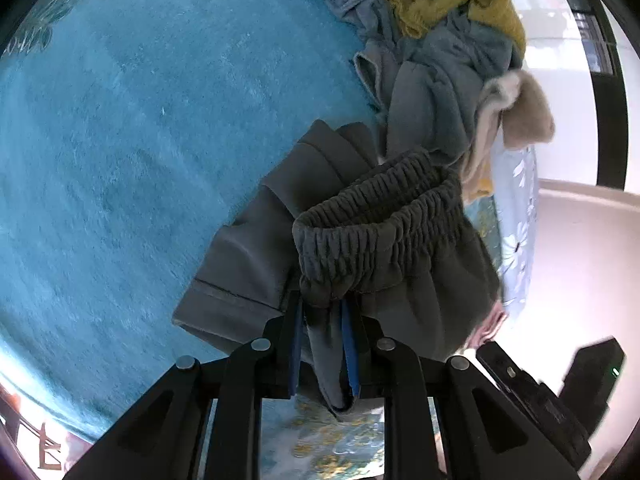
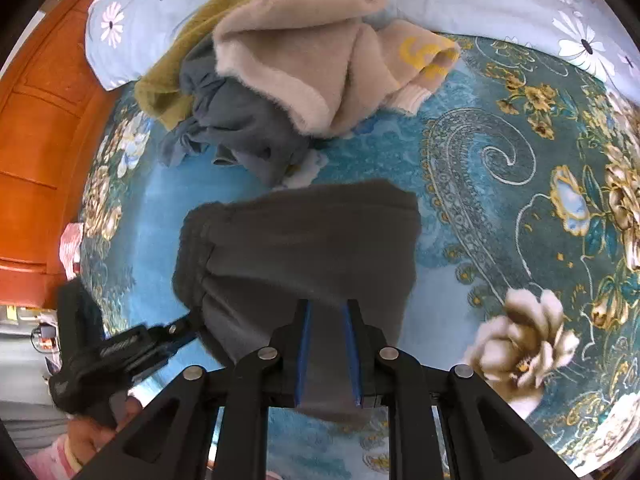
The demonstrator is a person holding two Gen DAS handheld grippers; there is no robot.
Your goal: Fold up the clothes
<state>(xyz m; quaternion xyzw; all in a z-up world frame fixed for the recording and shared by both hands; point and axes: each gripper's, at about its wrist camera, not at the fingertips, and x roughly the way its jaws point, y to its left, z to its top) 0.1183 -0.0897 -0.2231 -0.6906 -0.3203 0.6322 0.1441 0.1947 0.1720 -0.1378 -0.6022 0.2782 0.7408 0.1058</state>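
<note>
Dark grey pants (image 1: pixel 376 236) with a ruffled elastic waistband hang folded above the blue bed cover. My left gripper (image 1: pixel 322 304) is shut on the waistband end, cloth pinched between its blue pads. My right gripper (image 2: pixel 326 308) is shut on the other part of the same pants (image 2: pixel 304 240), which drape in front of it. The left gripper (image 2: pixel 176 330) also shows at the lower left of the right wrist view, at the waistband corner.
A heap of clothes lies beyond the pants: a beige fleece (image 2: pixel 304 52), a blue-grey garment (image 2: pixel 240 128) and a mustard knit (image 2: pixel 176 76). A light blue daisy pillow (image 2: pixel 132 12) lies behind it. A wooden headboard (image 2: pixel 36 140) is at the left. The bed cover (image 2: pixel 520 200) is floral.
</note>
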